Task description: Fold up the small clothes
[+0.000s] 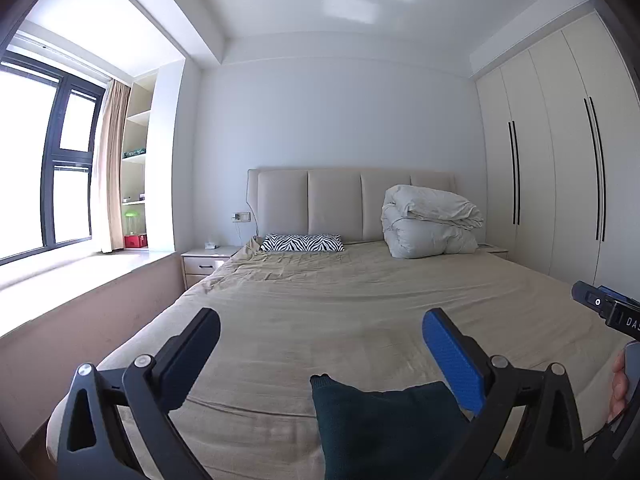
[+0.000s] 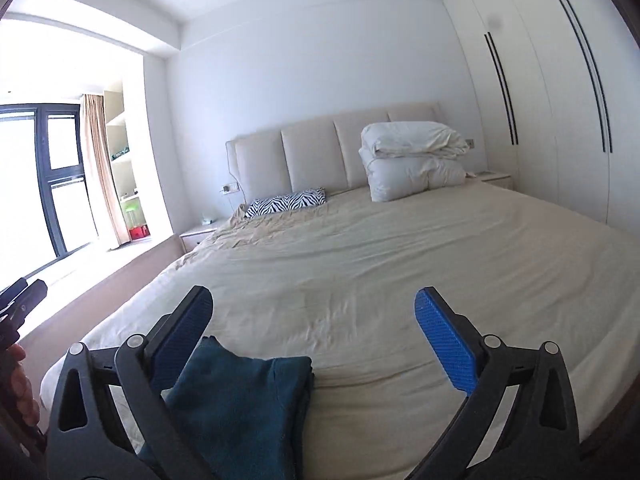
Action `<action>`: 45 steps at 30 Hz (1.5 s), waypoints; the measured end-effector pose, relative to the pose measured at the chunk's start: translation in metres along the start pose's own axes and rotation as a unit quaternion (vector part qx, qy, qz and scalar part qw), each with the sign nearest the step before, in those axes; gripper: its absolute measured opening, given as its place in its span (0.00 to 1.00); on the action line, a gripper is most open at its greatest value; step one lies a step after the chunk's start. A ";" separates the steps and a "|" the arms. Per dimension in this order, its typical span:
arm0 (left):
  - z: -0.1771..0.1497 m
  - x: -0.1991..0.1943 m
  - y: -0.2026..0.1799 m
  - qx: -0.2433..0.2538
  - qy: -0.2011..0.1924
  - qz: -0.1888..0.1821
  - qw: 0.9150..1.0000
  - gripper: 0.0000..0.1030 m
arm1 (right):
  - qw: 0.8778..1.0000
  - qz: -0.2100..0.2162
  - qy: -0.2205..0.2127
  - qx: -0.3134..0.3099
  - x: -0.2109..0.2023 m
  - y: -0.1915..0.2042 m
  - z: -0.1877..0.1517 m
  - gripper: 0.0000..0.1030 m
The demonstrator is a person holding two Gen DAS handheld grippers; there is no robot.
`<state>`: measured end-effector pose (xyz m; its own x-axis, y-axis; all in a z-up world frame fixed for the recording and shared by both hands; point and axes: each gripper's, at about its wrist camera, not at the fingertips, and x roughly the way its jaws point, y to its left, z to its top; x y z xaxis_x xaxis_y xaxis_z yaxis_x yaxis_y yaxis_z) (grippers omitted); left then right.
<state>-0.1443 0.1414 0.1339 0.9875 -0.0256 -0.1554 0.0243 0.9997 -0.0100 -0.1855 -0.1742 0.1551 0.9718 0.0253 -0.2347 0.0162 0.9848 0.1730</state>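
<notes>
Your folded dark teal knit garment lies on the beige-sheeted bed, at its near edge. Your left claw and right claw both gape wide above it, holding nothing. A zebra-striped pillow and bundled white duvet sit by the padded headboard.

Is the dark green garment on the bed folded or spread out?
Folded: the garment lies compact on the bed, layers doubled, a straight fold edge at its far side.
</notes>
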 end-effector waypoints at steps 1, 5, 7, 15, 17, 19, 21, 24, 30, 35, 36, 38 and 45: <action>0.002 -0.001 -0.002 -0.003 0.009 -0.001 1.000 1.00 | 1.000 0.000 -0.009 -0.008 -0.005 0.004 0.007 1.00; -0.001 0.001 -0.005 0.000 0.034 0.013 0.999 1.00 | 0.999 0.011 -0.020 -0.033 -0.022 0.022 0.028 1.00; -0.007 0.006 -0.007 -0.005 0.061 0.014 0.998 1.00 | 0.999 0.012 -0.006 -0.039 -0.028 0.030 0.033 1.00; -0.052 0.037 -0.023 0.005 0.184 0.023 0.983 1.00 | 0.995 0.004 0.097 -0.021 -0.011 0.050 0.004 1.00; -0.063 0.043 -0.022 -0.001 0.205 0.015 0.979 1.00 | 0.992 -0.009 0.125 -0.031 -0.003 0.054 -0.012 1.00; -0.072 0.051 -0.021 -0.009 0.229 0.011 0.973 1.00 | 0.987 -0.019 0.154 -0.038 0.006 0.056 -0.029 1.00; -0.081 0.059 -0.019 -0.021 0.252 0.001 0.968 1.00 | 0.982 -0.029 0.182 -0.045 0.014 0.058 -0.045 1.00; -0.097 0.069 -0.017 -0.027 0.282 -0.002 0.959 1.00 | 0.974 -0.037 0.220 -0.034 0.026 0.054 -0.065 1.00; -0.116 0.076 -0.017 -0.031 0.305 0.002 0.952 1.00 | 0.962 -0.057 0.267 -0.026 0.047 0.049 -0.092 1.00; -0.124 0.079 -0.017 -0.032 0.318 0.002 0.948 1.00 | 0.956 -0.059 0.286 -0.026 0.056 0.048 -0.102 1.00; -0.126 0.079 -0.016 -0.033 0.320 0.002 0.947 1.00 | 0.955 -0.060 0.289 -0.026 0.058 0.049 -0.104 1.00; -0.128 0.080 -0.016 -0.034 0.325 0.001 0.945 1.00 | 0.953 -0.061 0.296 -0.025 0.061 0.047 -0.106 1.00; -0.134 0.084 -0.015 -0.032 0.338 0.006 0.941 1.00 | 0.949 -0.065 0.307 -0.027 0.066 0.049 -0.111 1.00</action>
<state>-0.0827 0.1231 -0.0112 0.6630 -0.0329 -0.7479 -0.0174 0.9981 -0.0594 -0.1464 -0.1053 0.0419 0.6416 -0.0175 -0.7668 0.0974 0.9935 0.0588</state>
